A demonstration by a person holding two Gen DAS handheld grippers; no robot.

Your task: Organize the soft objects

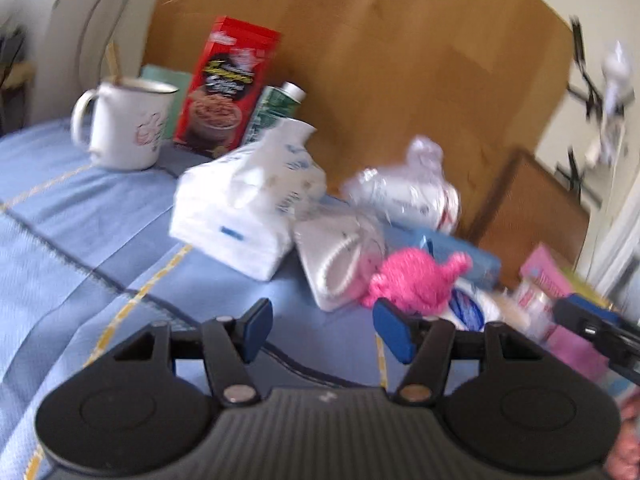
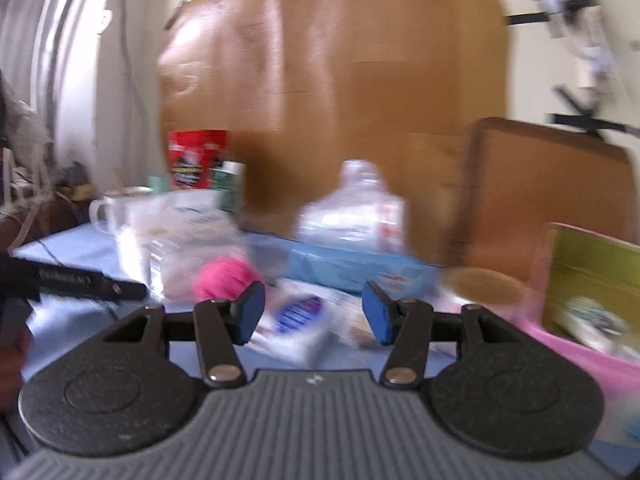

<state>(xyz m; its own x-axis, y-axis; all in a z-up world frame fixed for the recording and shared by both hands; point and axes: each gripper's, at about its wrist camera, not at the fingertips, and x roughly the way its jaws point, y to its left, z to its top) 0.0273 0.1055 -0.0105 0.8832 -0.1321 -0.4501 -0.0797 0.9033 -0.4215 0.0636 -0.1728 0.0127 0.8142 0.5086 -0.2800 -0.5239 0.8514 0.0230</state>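
Above a blue cloth-covered table (image 1: 80,216), both grippers hover spread apart and hold nothing. Ahead of the left gripper (image 1: 320,330), a pink knitted soft toy (image 1: 416,280) lies against a white pouch with a bead loop (image 1: 336,268), beside a white plastic tissue pack (image 1: 244,208). A white enamel mug (image 1: 128,124), red cardboard food box (image 1: 228,88) and crumpled clear plastic bottle (image 1: 404,188) stand behind. The right gripper (image 2: 314,312) faces a small white packet with blue print (image 2: 300,324); both views are blurred.

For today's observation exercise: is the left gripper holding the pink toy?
No, the left gripper is open, with the pink toy lying beyond its fingertips.
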